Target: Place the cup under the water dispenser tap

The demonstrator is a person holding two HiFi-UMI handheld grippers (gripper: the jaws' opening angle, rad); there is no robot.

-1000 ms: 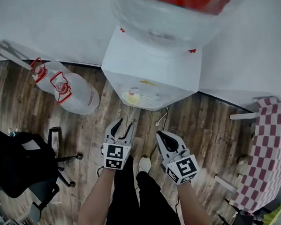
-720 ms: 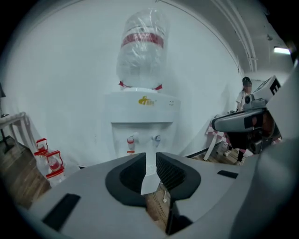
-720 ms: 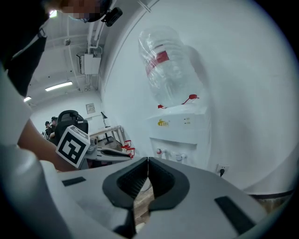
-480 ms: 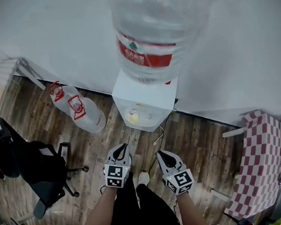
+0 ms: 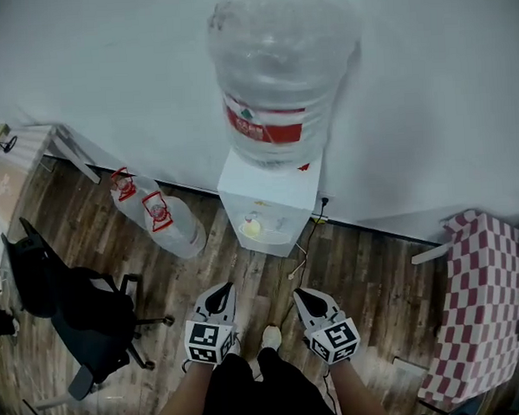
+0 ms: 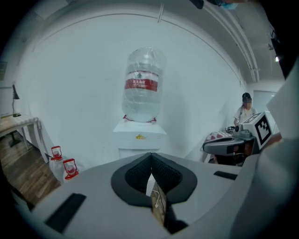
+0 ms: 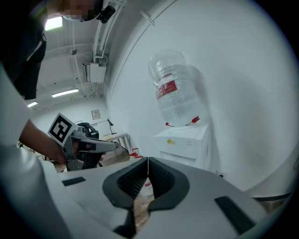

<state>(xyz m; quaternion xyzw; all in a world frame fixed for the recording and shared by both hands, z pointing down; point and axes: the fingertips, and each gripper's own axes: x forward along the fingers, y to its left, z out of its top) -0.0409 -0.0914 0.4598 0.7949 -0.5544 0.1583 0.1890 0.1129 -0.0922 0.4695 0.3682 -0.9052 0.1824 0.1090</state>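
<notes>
Cup (image 5: 251,228): in the dispenser (image 5: 280,191) recess under the taps, same spot as before.
Left gripper (image 5: 226,288): jaws apart a second ago, have just closed, empty.
Right gripper (image 5: 298,293): jaws together, empty.
Both grippers: farther back from the dispenser than before.

One water dispenser (image 5: 272,202), one cup (image 5: 252,229), three water bottles (image 5: 279,80) (image 5: 178,232) (image 5: 131,200), one office chair (image 5: 83,311), one checkered table (image 5: 481,295).
</notes>
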